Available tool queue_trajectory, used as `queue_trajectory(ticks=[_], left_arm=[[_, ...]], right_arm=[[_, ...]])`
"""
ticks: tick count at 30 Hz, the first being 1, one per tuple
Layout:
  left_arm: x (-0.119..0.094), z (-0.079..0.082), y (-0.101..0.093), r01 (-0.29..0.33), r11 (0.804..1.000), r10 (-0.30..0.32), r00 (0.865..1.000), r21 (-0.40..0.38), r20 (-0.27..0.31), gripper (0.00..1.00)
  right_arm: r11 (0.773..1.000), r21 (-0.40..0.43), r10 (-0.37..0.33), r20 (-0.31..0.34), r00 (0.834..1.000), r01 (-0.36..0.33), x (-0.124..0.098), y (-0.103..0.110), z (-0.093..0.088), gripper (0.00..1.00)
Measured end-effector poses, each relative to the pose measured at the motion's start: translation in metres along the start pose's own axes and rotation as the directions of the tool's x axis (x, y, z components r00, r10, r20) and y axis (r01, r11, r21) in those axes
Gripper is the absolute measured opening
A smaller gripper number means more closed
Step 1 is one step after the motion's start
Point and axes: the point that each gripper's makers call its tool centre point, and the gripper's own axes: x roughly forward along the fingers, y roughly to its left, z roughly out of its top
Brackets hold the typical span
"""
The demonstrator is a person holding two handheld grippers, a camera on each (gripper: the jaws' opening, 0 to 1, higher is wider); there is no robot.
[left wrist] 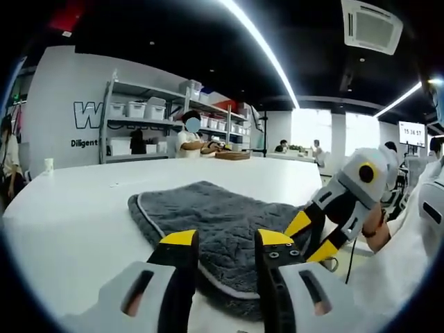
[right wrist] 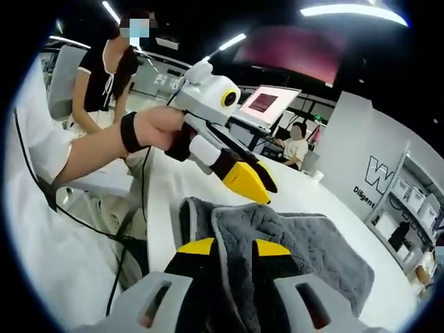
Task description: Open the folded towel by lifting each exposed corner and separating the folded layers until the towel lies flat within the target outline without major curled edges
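My right gripper (right wrist: 227,248) is clamped on a raised flap of the grey towel (left wrist: 222,229) on the white table (left wrist: 76,208) to peel that layer back, left gripper (left wrist: 223,239) hovering unclenched over the near hem.

You can read a large "W" above "Diligent" on the white wall (left wrist: 69,97), and "15:26:57" on the wall screen (left wrist: 412,133).

An open-plan lab or office: metal shelving (left wrist: 173,114) stacked with white storage bins (left wrist: 136,109), long ceiling light strips (left wrist: 260,45), a ceiling air-conditioner cassette (left wrist: 371,26), people seated at a laptop (right wrist: 267,105).
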Motion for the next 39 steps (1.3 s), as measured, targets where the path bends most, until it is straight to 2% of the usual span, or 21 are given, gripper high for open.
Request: queue_trajectory(ticks=[8,21,30,39], left_arm=[[0.001,0.004,0.003,-0.007,1.000,0.007,1.000,0.008,0.001,0.31],[-0.001,0.005,0.004,-0.002,1.000,0.002,1.000,-0.004,0.011,0.31],[-0.002,0.007,0.005,-0.008,1.000,0.008,1.000,-0.017,0.016,0.31],[0.001,0.010,0.009,-0.014,1.000,0.014,1.000,-0.014,0.006,0.31]], right_arm=[[0.999,-0.004,-0.039,0.010,0.999,0.039,0.001,-0.009,0.005,0.15],[1.000,-0.006,-0.004,-0.012,1.000,0.004,0.023,-0.001,0.007,0.17],[1.000,0.009,-0.014,-0.024,1.000,0.014,0.034,-0.004,0.004,0.16],[1.000,0.018,-0.019,-0.034,0.999,0.020,0.041,-0.003,0.001,0.00]])
